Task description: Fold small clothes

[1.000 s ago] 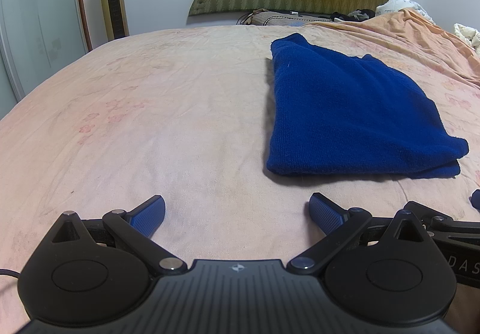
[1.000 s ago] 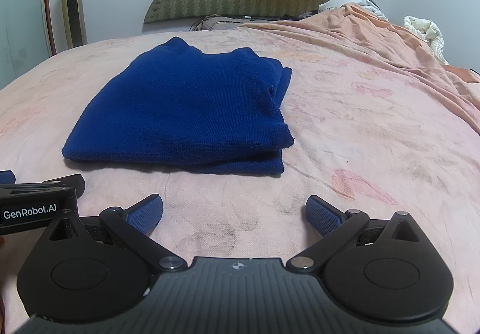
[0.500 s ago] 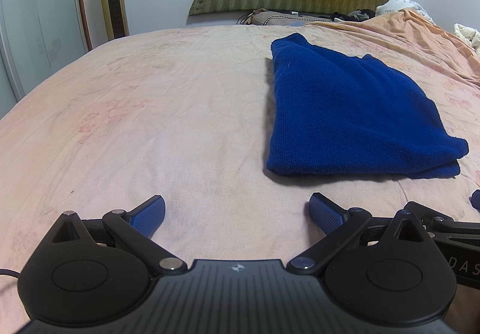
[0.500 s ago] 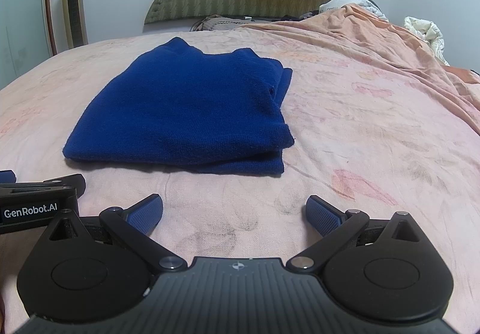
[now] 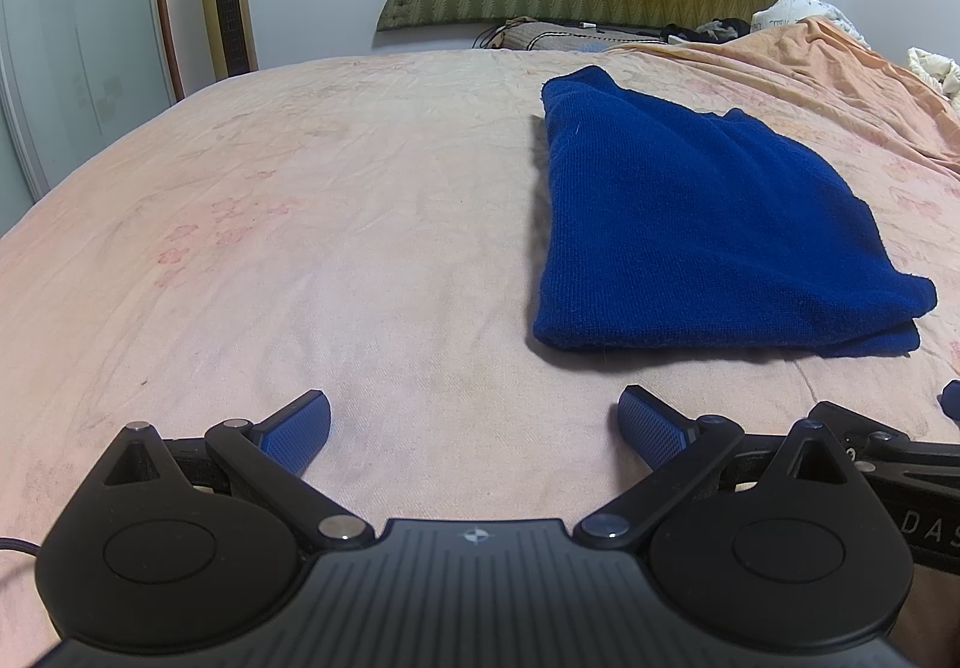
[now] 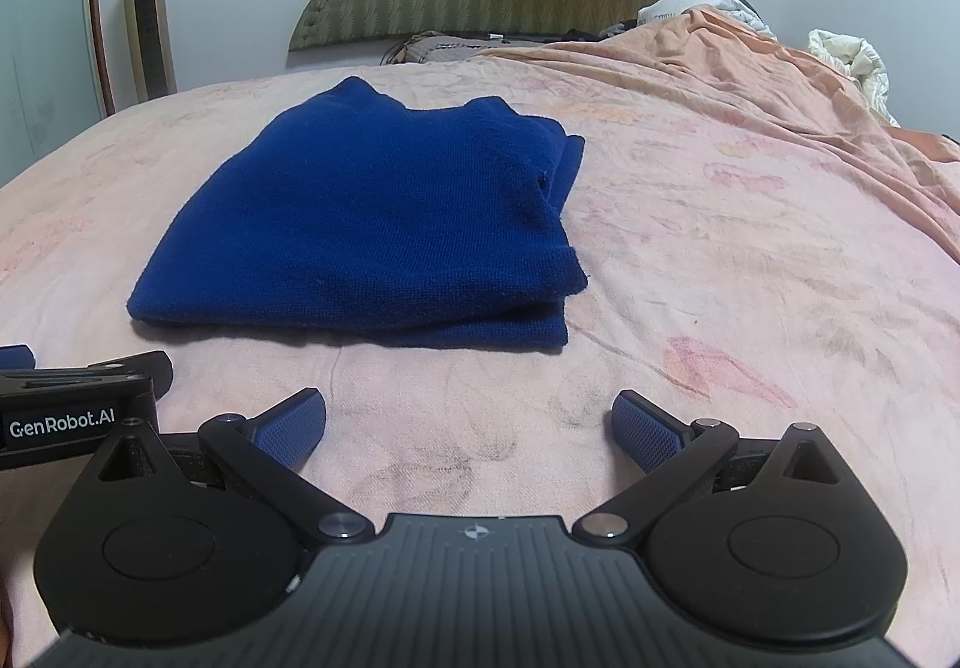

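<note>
Nothing has shifted: both the left gripper (image 5: pixel 474 416) and right gripper (image 6: pixel 468 416) hang spread and empty short of the folded blue knit (image 6: pixel 372 224), soft, light, likely best pinched at its near layered edge.

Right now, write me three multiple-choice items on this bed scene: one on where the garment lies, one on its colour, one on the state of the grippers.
1. Where does the folded dark blue knitted garment lie?
A. On the pink floral bed sheet, ahead of both grippers
B. On the green padded headboard
C. Between the left gripper's fingers

2. What colour are the ribbed finger pads of the right gripper?
A. Red
B. Blue
C. White

3. How does the left gripper stand?
A. Shut on the garment
B. Shut on the sheet
C. Open, holding nothing

Key: 1 A, the garment rests flat on the sheet beyond the fingertips; 2 B, both pads show blue; 3 C, bare sheet shows in the wide gap between its fingers.
</note>
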### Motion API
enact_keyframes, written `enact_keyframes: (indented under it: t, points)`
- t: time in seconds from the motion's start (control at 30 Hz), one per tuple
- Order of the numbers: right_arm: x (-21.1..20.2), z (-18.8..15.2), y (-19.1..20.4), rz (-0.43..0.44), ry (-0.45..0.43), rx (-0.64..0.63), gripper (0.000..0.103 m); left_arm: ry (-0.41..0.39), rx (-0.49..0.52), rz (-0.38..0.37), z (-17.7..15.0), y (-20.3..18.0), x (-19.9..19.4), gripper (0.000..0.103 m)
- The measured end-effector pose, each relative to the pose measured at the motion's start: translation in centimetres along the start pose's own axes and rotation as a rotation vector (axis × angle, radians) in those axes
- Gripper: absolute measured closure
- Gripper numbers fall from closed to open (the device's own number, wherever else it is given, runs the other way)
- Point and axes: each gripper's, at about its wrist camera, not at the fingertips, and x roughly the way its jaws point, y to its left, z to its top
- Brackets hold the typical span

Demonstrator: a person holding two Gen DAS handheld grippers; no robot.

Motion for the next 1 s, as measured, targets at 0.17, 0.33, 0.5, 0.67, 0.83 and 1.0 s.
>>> enact_keyframes:
  t: [0.17, 0.33, 0.5, 0.67, 0.83, 1.0]
  points:
    - [-0.1, -0.09, -0.14, 0.009, -0.004, 0.013, 0.0, 0.0, 0.0, 0.0, -0.01, -0.01, 0.0, 0.0]
    - [-0.13, -0.08, -0.16, 0.001, 0.0, 0.001, 0.0, 0.0, -0.001, -0.001, 0.0, 0.01, 0.01, 0.0]
    - [-0.14, -0.1, -0.08, -0.001, 0.0, -0.001, 0.0, 0.0, -0.001, -0.001, 0.01, 0.04, 0.03, 0.0]
    - [-0.14, -0.16, -0.02, -0.002, 0.001, -0.003, 0.0, 0.002, -0.002, -0.005, -0.1, -0.11, -0.1, 0.0]
    - [-0.14, -0.15, -0.01, -0.002, 0.001, -0.004, 0.0, 0.005, -0.001, -0.011, -0.09, -0.06, -0.19, 0.0]
    - [-0.23, -0.15, -0.15, 0.006, 0.002, -0.002, 0.0, 0.004, -0.001, -0.038, 0.01, 0.3, -0.55, 0.0]
